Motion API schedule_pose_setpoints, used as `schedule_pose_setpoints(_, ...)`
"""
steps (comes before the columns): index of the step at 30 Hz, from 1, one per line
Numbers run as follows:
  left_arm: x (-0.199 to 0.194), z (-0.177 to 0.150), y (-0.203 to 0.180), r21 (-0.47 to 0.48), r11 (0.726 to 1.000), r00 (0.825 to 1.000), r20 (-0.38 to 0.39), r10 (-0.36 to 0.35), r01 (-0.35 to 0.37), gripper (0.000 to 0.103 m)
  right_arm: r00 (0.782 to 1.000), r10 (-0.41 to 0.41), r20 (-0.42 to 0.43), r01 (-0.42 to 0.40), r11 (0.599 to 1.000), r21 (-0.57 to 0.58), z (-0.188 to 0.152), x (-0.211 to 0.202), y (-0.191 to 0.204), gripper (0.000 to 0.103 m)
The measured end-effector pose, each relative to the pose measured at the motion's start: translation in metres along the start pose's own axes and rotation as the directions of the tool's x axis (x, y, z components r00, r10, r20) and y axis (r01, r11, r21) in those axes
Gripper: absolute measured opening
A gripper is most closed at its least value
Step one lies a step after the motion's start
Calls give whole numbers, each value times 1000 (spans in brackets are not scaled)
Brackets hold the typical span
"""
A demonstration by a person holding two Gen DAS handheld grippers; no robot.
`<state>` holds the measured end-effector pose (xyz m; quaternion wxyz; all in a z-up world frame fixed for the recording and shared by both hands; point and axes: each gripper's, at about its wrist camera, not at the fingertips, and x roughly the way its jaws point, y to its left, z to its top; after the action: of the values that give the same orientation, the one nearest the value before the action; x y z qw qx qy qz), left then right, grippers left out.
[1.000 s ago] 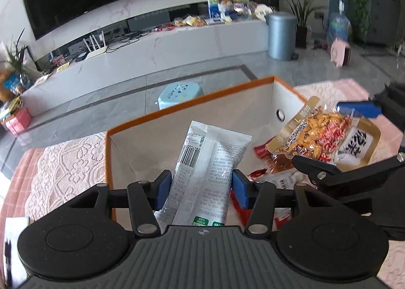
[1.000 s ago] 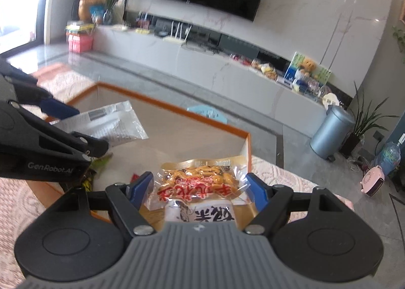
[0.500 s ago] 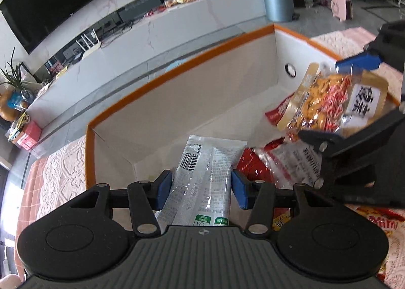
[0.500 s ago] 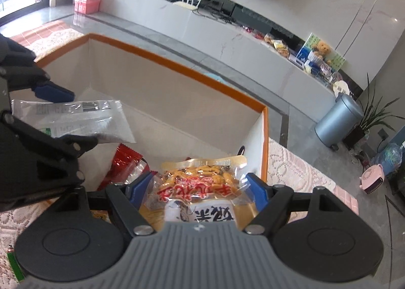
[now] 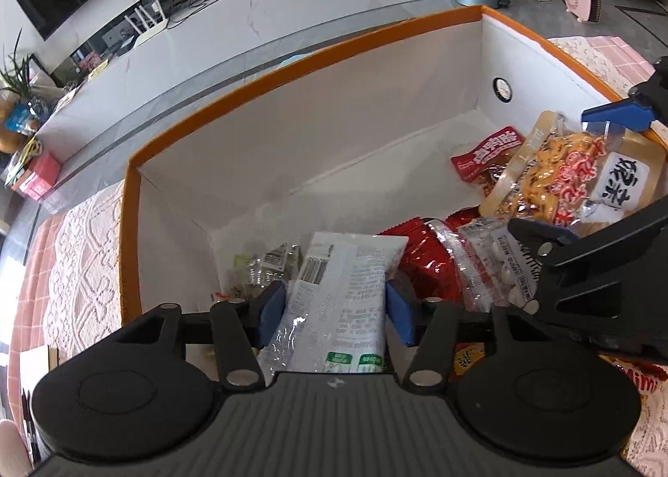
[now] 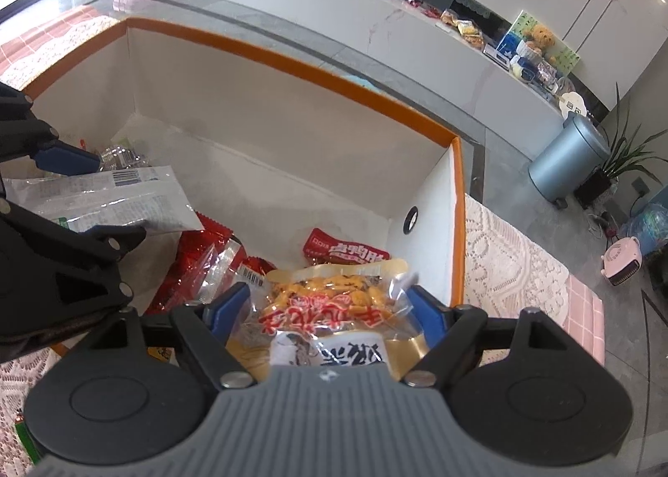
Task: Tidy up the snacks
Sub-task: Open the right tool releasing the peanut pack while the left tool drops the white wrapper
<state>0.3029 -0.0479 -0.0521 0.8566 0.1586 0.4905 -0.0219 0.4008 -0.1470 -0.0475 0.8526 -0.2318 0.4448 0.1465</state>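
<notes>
Over the orange-rimmed white box (image 5: 292, 72), your left gripper (image 5: 336, 312), jaws just widening, brackets the white printed snack pouch (image 5: 334, 297), and your right gripper (image 6: 323, 310), also widening, flanks the gold-edged clear packet (image 6: 334, 301), pad contact unclear.

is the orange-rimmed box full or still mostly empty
Mostly empty: the box shows bare white floor and walls, and a few snack packets lie along its near side.
</notes>
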Motion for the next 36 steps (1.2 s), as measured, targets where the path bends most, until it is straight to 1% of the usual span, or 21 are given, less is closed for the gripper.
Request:
schedule_pose_setpoints(4, 0, -1, 3, -17, 1000, 1000, -5, 11, -11, 69, 1000, -8, -14, 7, 1000, -13, 2, 2, 2, 81)
schedule_pose_setpoints(6, 0, 1, 4, -21, 999, 999, -6, 33, -33, 77, 1000, -12, -23, 11, 1000, -13, 3, 3, 2, 81)
schedule_pose_setpoints(7, 0, 1, 5, -22, 999, 999, -8, 38, -38, 78, 1000, -12, -29, 12, 1000, -14, 4, 3, 3, 81)
schedule_pose_setpoints(11, -3, 1, 7, -26, 999, 999, -11, 46, -46, 81, 999, -15, -53, 14, 1000, -12, 7, 1, 4, 87)
schedule_pose_setpoints(15, -12, 3, 10, -50, 996, 997, 9, 74, -74, 88, 998, -30, -48, 30, 999, -16, 11, -8, 4, 90)
schedule_pose_setpoints(16, -16, 4, 11, -60, 995, 996, 18, 85, -83, 88, 998, -35, -45, 34, 999, -16, 12, -11, 4, 90)
schedule_pose_setpoints(18, -24, 3, 13, -76, 992, 994, 44, 105, -101, 89, 999, -41, -36, 41, 999, -9, 14, -18, 3, 97)
schedule_pose_setpoints(24, -52, 0, 22, -127, 985, 986, 104, 133, -119, 89, 1000, -29, -4, 29, 998, 47, 17, -42, -5, 97)
schedule_pose_setpoints(27, -68, -6, 27, -165, 976, 977, 140, 163, -139, 89, 999, -28, 22, 25, 995, 94, 14, -57, -9, 97)
schedule_pose_setpoints(30, -86, -14, 30, -211, 965, 960, 196, 199, -156, 89, 997, -27, 72, 16, 989, 146, 8, -74, -14, 99)
schedule_pose_setpoints(32, -98, -21, 32, -233, 960, 951, 229, 208, -154, 89, 992, -39, 119, 18, 985, 171, 2, -89, -14, 99)
schedule_pose_setpoints(36, -124, -33, 33, -244, 960, 938, 278, 207, -139, 89, 984, -51, 171, 21, 984, 175, -10, -114, -7, 99)
